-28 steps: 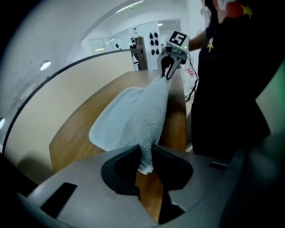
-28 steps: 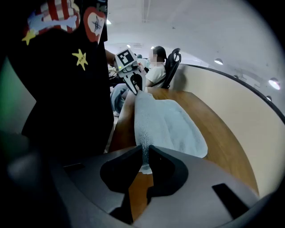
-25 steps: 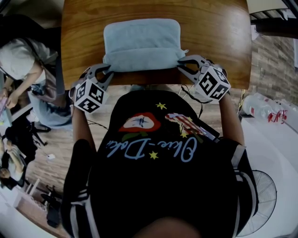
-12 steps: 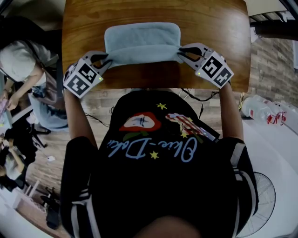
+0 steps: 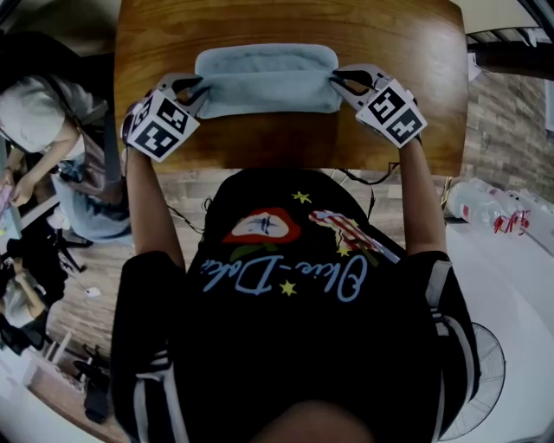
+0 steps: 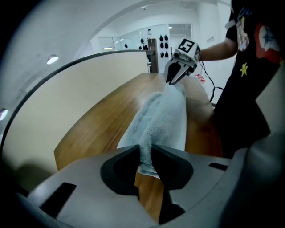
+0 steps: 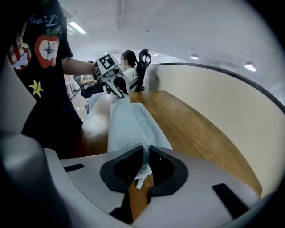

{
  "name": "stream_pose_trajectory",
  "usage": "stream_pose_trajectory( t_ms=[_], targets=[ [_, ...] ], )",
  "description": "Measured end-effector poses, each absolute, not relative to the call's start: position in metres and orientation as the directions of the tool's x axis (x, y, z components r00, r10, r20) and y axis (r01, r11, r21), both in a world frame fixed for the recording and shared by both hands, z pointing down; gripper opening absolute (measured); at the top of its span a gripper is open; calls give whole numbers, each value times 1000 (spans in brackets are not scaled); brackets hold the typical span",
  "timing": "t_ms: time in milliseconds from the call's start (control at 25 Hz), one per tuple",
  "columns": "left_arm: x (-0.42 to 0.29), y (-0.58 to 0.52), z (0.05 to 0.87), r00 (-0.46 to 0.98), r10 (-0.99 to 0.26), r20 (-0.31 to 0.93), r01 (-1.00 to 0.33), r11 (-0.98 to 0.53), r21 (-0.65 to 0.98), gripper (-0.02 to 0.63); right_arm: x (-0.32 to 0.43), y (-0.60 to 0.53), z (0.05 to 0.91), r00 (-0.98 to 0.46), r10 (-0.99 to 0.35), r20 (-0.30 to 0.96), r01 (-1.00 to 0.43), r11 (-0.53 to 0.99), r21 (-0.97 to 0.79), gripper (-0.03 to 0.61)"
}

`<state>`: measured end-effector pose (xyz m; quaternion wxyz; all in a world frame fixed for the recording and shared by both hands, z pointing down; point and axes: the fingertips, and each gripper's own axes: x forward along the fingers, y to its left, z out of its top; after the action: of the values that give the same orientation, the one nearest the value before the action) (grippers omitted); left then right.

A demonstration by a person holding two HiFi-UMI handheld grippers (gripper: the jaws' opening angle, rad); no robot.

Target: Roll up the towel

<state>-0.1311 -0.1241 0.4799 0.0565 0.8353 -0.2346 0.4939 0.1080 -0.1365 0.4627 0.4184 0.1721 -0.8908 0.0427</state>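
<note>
Since a second ago, both grippers have carried the towel's near fold farther across the table, so the towel looks narrower.

Head view: the left gripper point(image 5: 192, 86) and right gripper point(image 5: 339, 80) hold opposite ends of the light blue towel point(image 5: 267, 80), which lies on the wooden table point(image 5: 286, 24).

Left gripper view: the jaws are clamped on the towel's end.

Right gripper view: the jaws pinch the other end.

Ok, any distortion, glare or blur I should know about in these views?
Head view: fisheye bows the table, towel sharp. Left gripper view: black vignette at left, towel crisp. Right gripper view: wall bent, ceiling lights small, no glare on towel.
</note>
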Motion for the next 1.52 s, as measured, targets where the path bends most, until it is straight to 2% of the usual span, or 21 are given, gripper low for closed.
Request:
stream_pose_trajectory(
  t_ms=[200, 280, 360, 520, 640, 760, 880, 960, 1080, 1160, 1240, 1320, 1520],
  targets=[
    [-129, -146, 488, 361, -474, 803, -528, -814, -243, 94, 115, -152, 476, -524, -356, 774, -391, 908, 153, 48],
    [-131, -151, 486, 373, -524, 766, -581, -776, -247, 98, 116, -154, 477, -502, -384, 775, -399, 898, 186, 105],
    [-139, -154, 476, 382, -573, 725, -647, -726, -233, 145, 118, -156, 469, -497, -419, 760, -422, 882, 210, 145],
    [-149, -155, 446, 372, -660, 653, -712, -654, -255, 158, 133, -153, 439, -498, -513, 699, -446, 843, 301, 160],
    [-143, -134, 435, 366, -668, 647, -639, -686, -347, 156, 125, -123, 432, -537, -494, 684, -357, 867, 347, 160],
    [-125, -98, 454, 377, -594, 711, -487, -780, -393, 156, 109, -88, 446, -552, -429, 715, -207, 901, 381, 160],
    [-113, -78, 482, 352, -538, 765, -406, -825, -393, 156, 98, -68, 470, -526, -372, 765, -81, 917, 390, 161],
    [-111, -76, 496, 317, -532, 785, -375, -831, -412, 156, 97, -67, 487, -481, -361, 799, -19, 915, 403, 188],
    [-108, -79, 511, 271, -534, 801, -310, -836, -453, 155, 97, -74, 503, -423, -378, 823, 19, 905, 425, 189],
    [-105, -83, 512, 264, -533, 804, -282, -840, -464, 118, 98, -79, 507, -408, -383, 829, 8, 906, 423, 189],
    [-102, -83, 510, 269, -524, 808, -271, -846, -459, 74, 98, -81, 506, -412, -375, 830, -8, 913, 409, 158],
    [-102, -82, 505, 283, -512, 811, -269, -854, -445, 55, 99, -83, 501, -433, -359, 827, -36, 924, 382, 65],
    [-108, -71, 492, 340, -472, 814, -297, -875, -383, 43, 101, -74, 484, -498, -296, 815, -115, 954, 276, 29]
  ],
)
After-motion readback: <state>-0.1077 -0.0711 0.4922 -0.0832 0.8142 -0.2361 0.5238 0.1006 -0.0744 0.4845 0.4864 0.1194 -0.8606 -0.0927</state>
